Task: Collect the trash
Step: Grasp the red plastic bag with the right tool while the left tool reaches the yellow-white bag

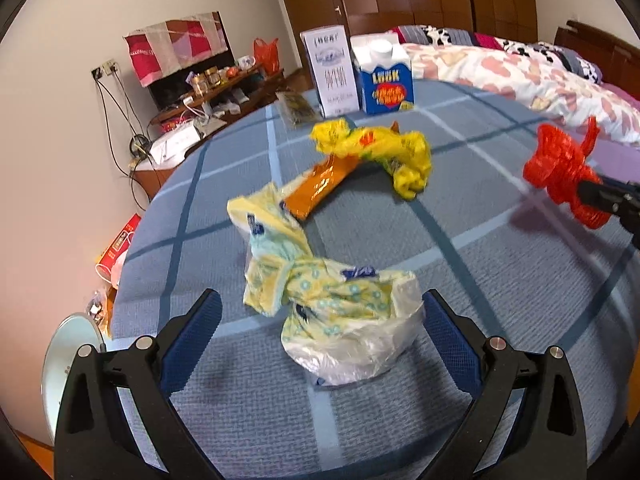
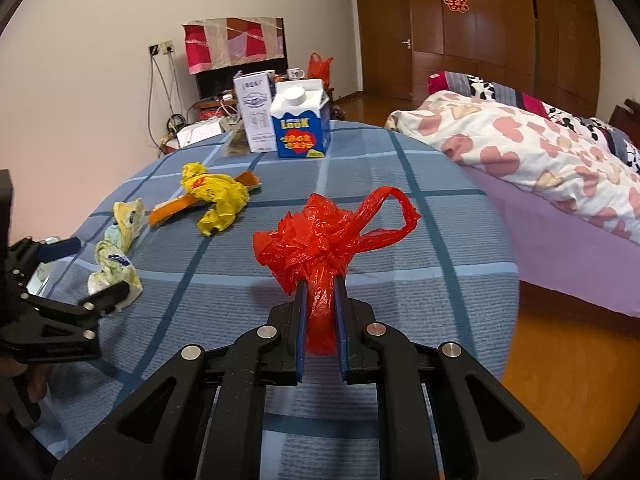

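My right gripper (image 2: 320, 280) is shut on a crumpled red plastic bag (image 2: 316, 240) and holds it above the blue checked tablecloth (image 2: 400, 240); the bag also shows at the right of the left wrist view (image 1: 560, 168). My left gripper (image 1: 320, 300) is open, its fingers on either side of a pale yellow and white crumpled bag (image 1: 320, 300), which also shows in the right wrist view (image 2: 116, 256). A yellow crumpled bag (image 1: 380, 148) and an orange wrapper (image 1: 320, 184) lie farther back on the table.
A blue LOOK carton (image 1: 384, 76) and a white box (image 1: 332, 68) stand at the table's far edge, with a dark packet (image 1: 296, 108) beside them. A bed with a flowered quilt (image 2: 540, 152) is on the right. A cluttered low stand (image 1: 208, 92) is by the wall.
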